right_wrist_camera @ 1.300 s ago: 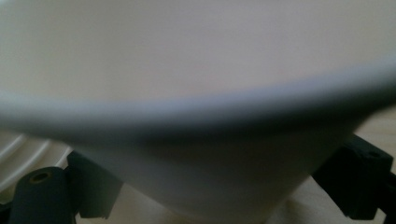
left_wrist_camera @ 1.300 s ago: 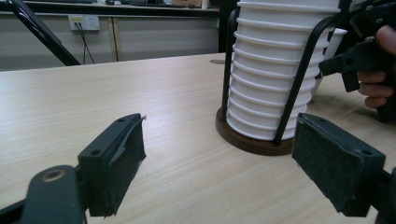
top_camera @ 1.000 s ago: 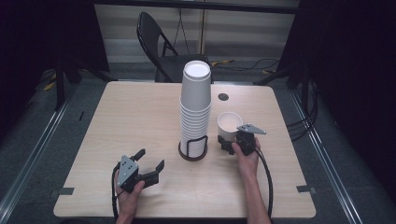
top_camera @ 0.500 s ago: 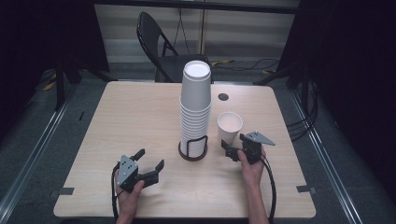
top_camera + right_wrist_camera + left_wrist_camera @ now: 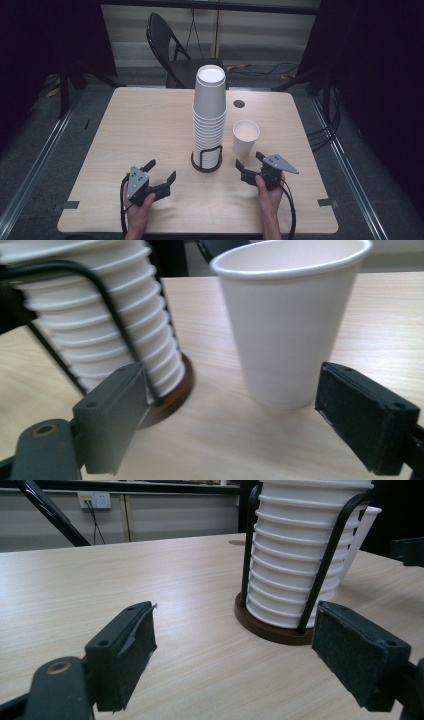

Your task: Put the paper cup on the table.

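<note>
Fingers of the right gripper [image 5: 251,167] spread open on the table [image 5: 150,120] in the high view, gripping nothing; single cup [image 5: 246,138] upright just ahead, apart from them, stack [image 5: 209,115] in its holder [image 5: 207,162] ahead and to the side. Left gripper [image 5: 161,172] likewise open, empty, stack off ahead.

Left gripper view: pads [image 5: 132,650] wide apart, holder [image 5: 280,625] ahead.

Right gripper view: cup [image 5: 290,325] ahead between the open pads [image 5: 365,415], untouched. Probably light, thin paper, easily crushed; best taken gently at mid-wall, below the rolled rim.
</note>
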Available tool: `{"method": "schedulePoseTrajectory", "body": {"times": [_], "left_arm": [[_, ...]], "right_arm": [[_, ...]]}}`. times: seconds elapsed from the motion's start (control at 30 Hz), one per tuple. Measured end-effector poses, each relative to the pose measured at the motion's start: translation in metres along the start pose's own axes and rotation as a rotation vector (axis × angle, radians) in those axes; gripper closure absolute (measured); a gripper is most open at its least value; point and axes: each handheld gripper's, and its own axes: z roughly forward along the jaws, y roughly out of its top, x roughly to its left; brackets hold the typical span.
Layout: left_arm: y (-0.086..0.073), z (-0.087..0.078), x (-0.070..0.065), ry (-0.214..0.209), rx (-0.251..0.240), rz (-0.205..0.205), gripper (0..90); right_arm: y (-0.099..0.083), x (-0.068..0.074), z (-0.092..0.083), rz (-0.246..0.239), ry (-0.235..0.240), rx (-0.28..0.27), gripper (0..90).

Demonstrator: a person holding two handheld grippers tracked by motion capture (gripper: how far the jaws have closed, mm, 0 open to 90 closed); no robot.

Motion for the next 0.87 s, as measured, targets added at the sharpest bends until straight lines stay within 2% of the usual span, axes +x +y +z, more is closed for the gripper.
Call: {"method": "schedulePoseTrajectory", "body": {"times": [0.17,0.37,0.43,0.6,0.67,0.77,0.87], "left_arm": [[0.0,0.0,0.0,0.001,-0.001,-0.003,17.4],[-0.001,-0.003,0.0,0.062,-0.036,-0.027,15.4],[-0.001,-0.003,0.0,0.06,-0.036,-0.03,15.7],[-0.001,-0.003,-0.001,0.06,-0.032,-0.009,15.9],[-0.001,-0.003,-0.001,0.057,-0.03,-0.014,16.0],[-0.001,-0.003,0.0,0.059,-0.031,-0.016,16.0],[-0.001,-0.003,-0.001,0.056,-0.032,-0.025,16.1]], "right_arm": [[-0.006,0.011,-0.008,0.0,0.019,-0.015,13.2],[-0.013,0.026,-0.02,-0.026,0.041,-0.027,13.9],[-0.017,0.03,-0.021,-0.041,0.036,-0.03,13.9],[-0.023,0.036,-0.023,-0.033,0.047,-0.057,14.2],[-0.023,0.037,-0.022,-0.051,0.046,-0.058,14.2],[-0.023,0.036,-0.022,-0.044,0.042,-0.076,14.1],[-0.024,0.039,-0.024,-0.069,0.022,-0.095,13.6]]}}
